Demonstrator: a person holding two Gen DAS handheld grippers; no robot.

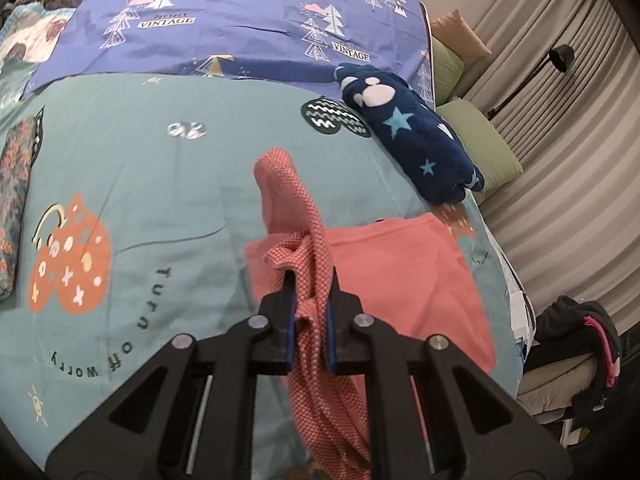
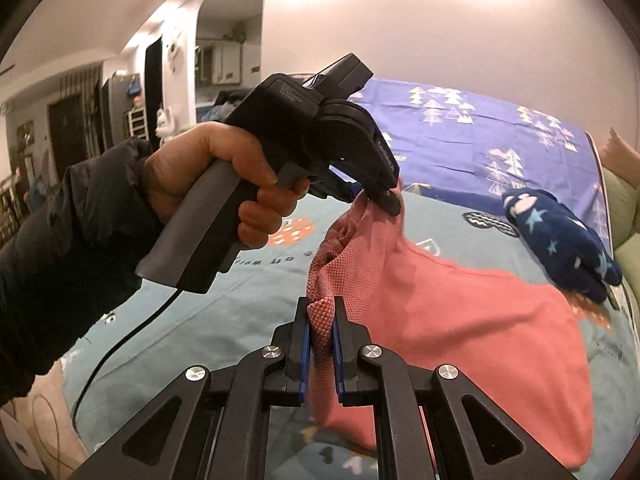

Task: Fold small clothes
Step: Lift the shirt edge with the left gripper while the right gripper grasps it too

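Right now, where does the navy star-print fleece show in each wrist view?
Left wrist: navy star-print fleece upper right, beyond the pink garment.
Right wrist: navy star-print fleece at right edge, mid-height, past the pink garment.
Shared landmark: purple tree-print sheet behind it.

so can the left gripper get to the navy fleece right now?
Probably not as is: the left gripper is shut on the pink garment. The path over the bed to the navy fleece looks unobstructed once it lets go.
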